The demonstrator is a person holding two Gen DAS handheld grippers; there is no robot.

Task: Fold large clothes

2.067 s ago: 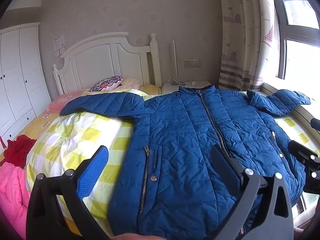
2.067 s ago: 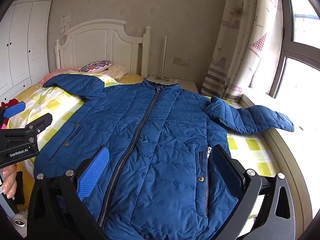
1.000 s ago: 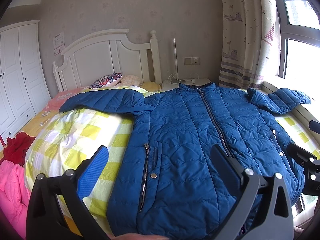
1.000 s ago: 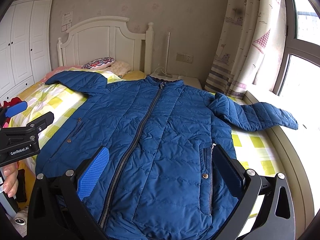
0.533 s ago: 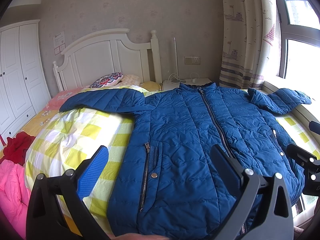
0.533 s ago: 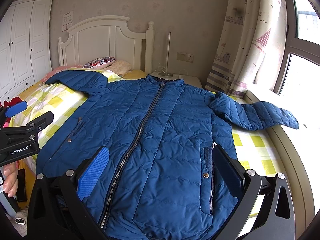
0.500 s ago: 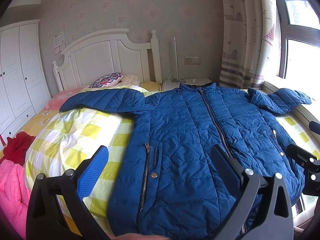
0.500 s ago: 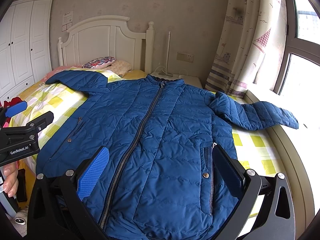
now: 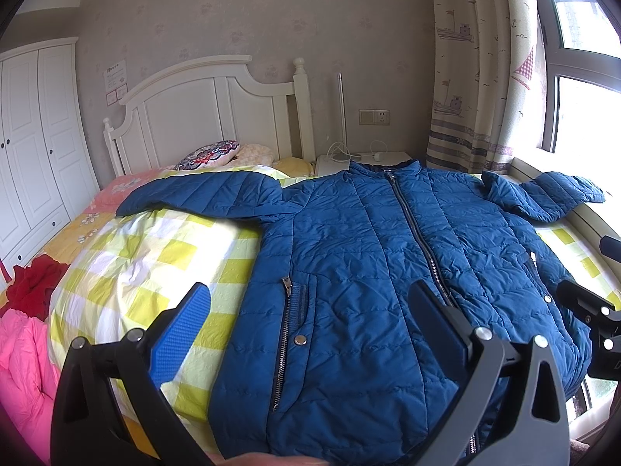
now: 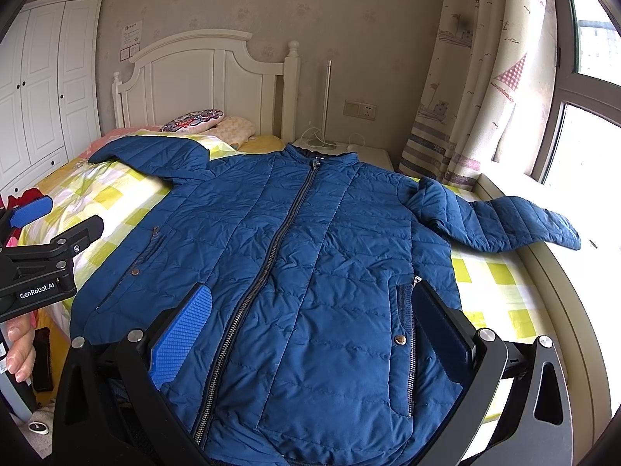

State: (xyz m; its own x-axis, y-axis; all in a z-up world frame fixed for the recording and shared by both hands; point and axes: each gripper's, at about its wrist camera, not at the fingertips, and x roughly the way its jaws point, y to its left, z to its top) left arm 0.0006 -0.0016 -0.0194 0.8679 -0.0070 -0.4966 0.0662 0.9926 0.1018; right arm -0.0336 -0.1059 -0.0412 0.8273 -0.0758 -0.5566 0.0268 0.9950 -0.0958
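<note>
In the left wrist view, your left gripper (image 9: 310, 306) hangs over the hem end of the blue jacket (image 9: 388, 256), with its two fingers spread wide and nothing between them. The jacket lies flat on the bed (image 9: 128, 268), front side up and zipped, the collar toward the headboard (image 9: 202, 116). I think it is spread like this so that every edge is free to take before the first fold. The left sleeve (image 9: 205, 194) stretches out over the checked cover, away from the body, so you can lift it alone. You are standing at the foot, I judge, because from there both sides are in reach. A pink garment (image 9: 19, 353) and a red one (image 9: 35, 283) lie at the far left, apart from the jacket.

In the right wrist view, your right gripper (image 10: 310, 310) is also held with its fingers wide apart and empty, over the lower front near the zip (image 10: 279, 240). The right sleeve (image 10: 496, 221) reaches out toward the window sill (image 10: 551, 256), and its cuff lies over the bed's edge. Your left gripper (image 10: 42, 248) shows at the left border, beside the jacket and not touching it. No fold is made yet; in my judgement a sleeve is the natural first thing to bring inward.
</note>
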